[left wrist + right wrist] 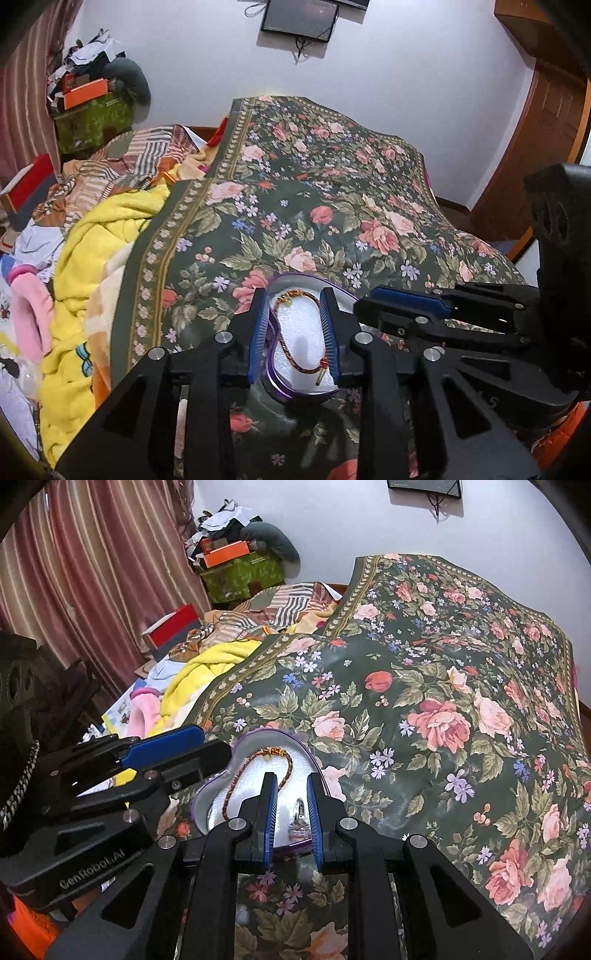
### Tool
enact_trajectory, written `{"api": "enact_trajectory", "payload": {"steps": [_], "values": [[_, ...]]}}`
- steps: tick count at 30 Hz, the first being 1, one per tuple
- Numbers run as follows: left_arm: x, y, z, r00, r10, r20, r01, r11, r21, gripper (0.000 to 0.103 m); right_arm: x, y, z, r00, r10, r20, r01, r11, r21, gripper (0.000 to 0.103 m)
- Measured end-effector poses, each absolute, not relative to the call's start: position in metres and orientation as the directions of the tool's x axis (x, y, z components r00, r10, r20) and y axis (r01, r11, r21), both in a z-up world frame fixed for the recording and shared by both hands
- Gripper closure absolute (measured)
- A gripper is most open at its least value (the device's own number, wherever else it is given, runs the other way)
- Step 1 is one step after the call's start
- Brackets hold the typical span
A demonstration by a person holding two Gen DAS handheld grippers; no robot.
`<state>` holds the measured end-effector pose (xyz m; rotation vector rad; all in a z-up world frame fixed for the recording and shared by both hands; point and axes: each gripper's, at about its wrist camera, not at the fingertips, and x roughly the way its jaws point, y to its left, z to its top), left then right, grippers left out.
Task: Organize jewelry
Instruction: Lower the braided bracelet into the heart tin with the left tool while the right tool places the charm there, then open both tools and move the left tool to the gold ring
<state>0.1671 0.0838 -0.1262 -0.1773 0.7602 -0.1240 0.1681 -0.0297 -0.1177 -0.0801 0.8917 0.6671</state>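
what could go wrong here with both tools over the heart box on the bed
1. The heart box sits on a soft, uneven floral bedspread, so a push from either open tool could tip or slide it.
2. The beaded chain is thin and lies loose on the white padding; the left tool may snag it.
3. The small pendant between the right tool's fingers could slip out.

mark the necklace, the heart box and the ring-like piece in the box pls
necklace (291, 363), left wrist view, on the braided cord's lower curve.
heart box (271, 734), right wrist view, on the purple far rim.
ring-like piece (298, 825), right wrist view, on its purplish lower body.
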Motion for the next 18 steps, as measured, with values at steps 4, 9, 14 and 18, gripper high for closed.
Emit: {"api": "enact_trajectory", "payload": {"steps": [4,9,14,18], "values": [[0.160,0.084,-0.114,0.738,-0.155,-0.657,0.040,0.981,-0.187,0.077,0.162,-0.038,-0.105,0.478,0.497,-0.724,-0.556,0.810,0.189,0.088],[0.147,0.080,-0.096,0.762,-0.143,-0.632,0.044,0.985,-0.169,0.077,0.151,-0.057,-0.084,0.537,0.482,-0.692,-0.528,0.832,0.170,0.088],[0.133,0.071,-0.079,0.781,-0.142,-0.608,0.060,0.986,-0.154,0.073,0.140,-0.083,-0.062,0.599,0.453,-0.661,-0.486,0.861,0.149,0.087],[0.120,0.058,-0.067,0.794,-0.146,-0.591,0.082,0.987,-0.135,0.072,0.129,-0.105,-0.052,0.640,0.422,-0.642,-0.451,0.883,0.131,0.082]]}}
